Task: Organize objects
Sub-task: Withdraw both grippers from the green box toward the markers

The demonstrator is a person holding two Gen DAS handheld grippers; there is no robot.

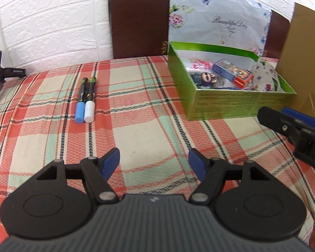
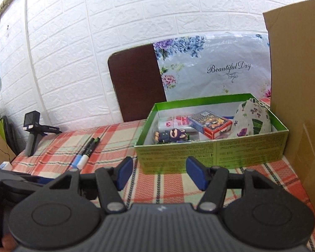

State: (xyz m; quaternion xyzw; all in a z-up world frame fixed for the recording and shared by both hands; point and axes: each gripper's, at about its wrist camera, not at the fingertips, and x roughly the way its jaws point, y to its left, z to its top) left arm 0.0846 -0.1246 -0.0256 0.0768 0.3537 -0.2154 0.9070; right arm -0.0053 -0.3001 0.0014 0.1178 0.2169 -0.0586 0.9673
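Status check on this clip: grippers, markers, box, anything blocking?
Left gripper open, empty. Right gripper open, empty. Two markers side by side on the plaid cloth, outside the green box. Nothing between the left gripper and the markers.

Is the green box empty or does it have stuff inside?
Not empty. The green box holds a toy figure, a card box and a pouch.

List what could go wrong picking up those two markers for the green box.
The blue-capped marker and white-capped marker lie touching side by side, so the open left gripper may grab both or roll one away. The green box is already crowded, and the right gripper hovers near its front.
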